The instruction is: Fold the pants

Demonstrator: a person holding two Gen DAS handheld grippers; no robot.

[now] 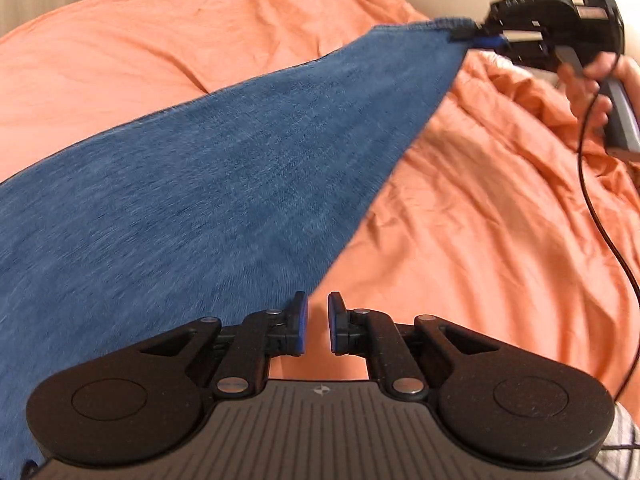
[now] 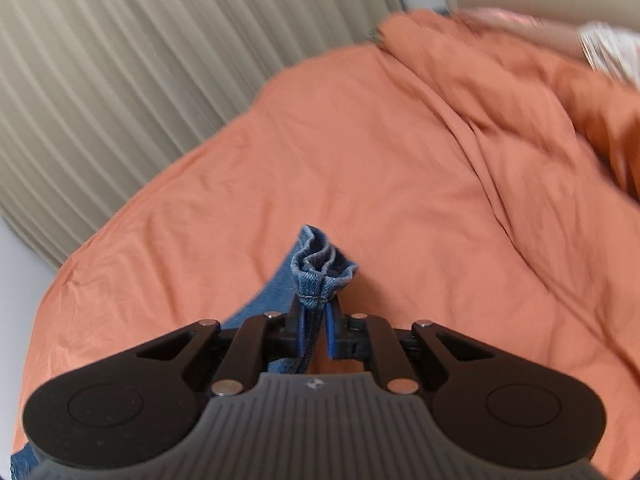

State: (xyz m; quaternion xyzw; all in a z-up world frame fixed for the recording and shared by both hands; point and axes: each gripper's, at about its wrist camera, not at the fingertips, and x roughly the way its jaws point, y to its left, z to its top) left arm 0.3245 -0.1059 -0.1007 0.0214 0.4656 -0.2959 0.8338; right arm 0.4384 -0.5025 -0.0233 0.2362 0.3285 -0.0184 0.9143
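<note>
Bedroom in home: bed w/ rumpled orange sheet [image 2: 360, 152], pleated beige curtain [image 2: 120, 80] behind.

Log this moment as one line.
Fold pants | right gripper shut on blue denim pants hem, lifted | left gripper open, empty | orange bedsheet below

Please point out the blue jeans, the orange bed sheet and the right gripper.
blue jeans [image 1: 192, 184]: left wrist view, middle of the denim.
orange bed sheet [image 1: 480, 240]: left wrist view, bare wrinkled part.
right gripper [image 2: 318, 320]: right wrist view, between the fingers.
</note>
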